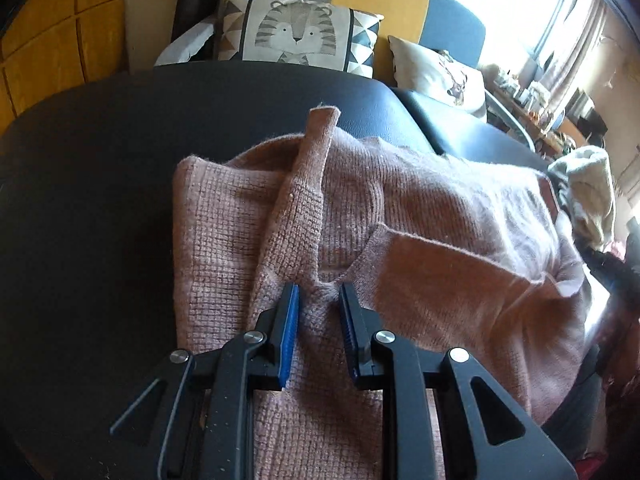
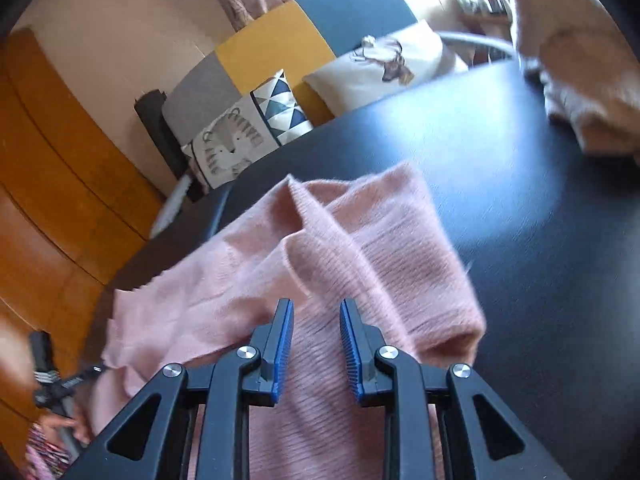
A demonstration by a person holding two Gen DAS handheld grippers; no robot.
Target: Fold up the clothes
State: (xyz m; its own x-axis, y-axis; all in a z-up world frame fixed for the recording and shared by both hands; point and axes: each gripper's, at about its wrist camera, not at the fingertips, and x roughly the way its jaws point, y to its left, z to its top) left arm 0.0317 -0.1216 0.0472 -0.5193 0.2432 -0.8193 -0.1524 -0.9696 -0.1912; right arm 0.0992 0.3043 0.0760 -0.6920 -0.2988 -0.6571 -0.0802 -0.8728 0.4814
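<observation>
Both tongs, left (image 1: 318, 294) and right (image 2: 316, 308), pinch the pink sweater (image 1: 400, 216), lying lengthwise left-to-right.

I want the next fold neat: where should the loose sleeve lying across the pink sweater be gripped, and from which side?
Probably grip the sleeve at its free cuff end, which pokes past the pink sweater onto the bare black table. Come from the far, table side: that end is a single narrow strip, clear of the layers beneath.

bare black table (image 1: 100, 200) left of sweater (image 1: 400, 220), clothes heap (image 2: 580, 60) far corner
</observation>
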